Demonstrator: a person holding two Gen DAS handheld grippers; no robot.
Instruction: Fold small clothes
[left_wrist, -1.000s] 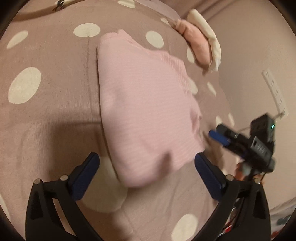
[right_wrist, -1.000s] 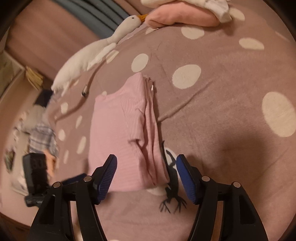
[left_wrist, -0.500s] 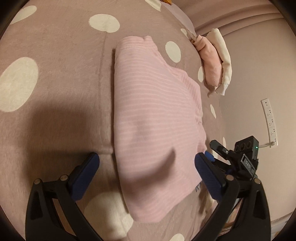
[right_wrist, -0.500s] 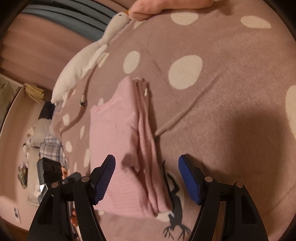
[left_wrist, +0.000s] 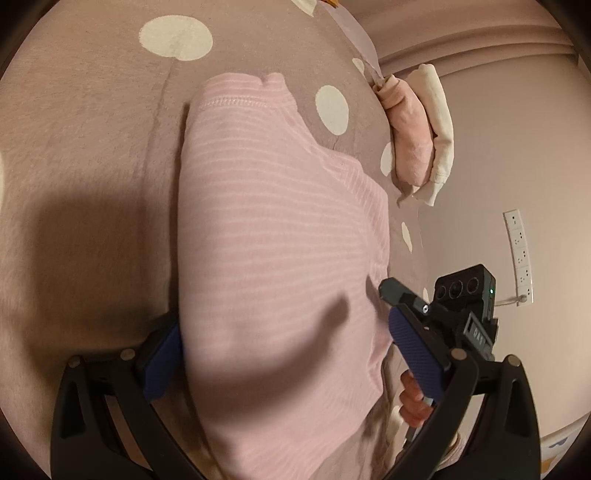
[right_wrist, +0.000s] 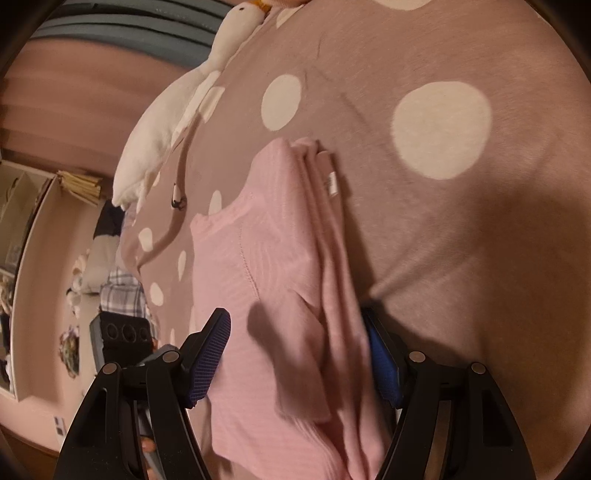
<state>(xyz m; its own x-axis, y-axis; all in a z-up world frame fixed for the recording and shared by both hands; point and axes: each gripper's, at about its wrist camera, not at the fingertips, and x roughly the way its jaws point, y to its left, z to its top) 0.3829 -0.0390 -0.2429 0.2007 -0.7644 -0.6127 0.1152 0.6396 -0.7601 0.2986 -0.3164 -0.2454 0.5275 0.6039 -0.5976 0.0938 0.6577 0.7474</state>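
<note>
A folded pink striped garment lies on a mauve blanket with cream dots. My left gripper is open with its jaws on either side of the garment's near end, the left finger tucked at its edge. In the right wrist view the same garment shows its stacked folded edges and a white label. My right gripper is open and straddles that end, the right finger against the folded edge. The right gripper also shows in the left wrist view.
A pink and a cream folded garment lie at the blanket's far edge. A white plush goose lies along the blanket. A wall with a power strip is on the right. Clutter and shelves stand beyond the bed.
Both grippers moved forward and lower onto the garment, which now sits between each pair of open jaws. The garment itself has not shifted.
</note>
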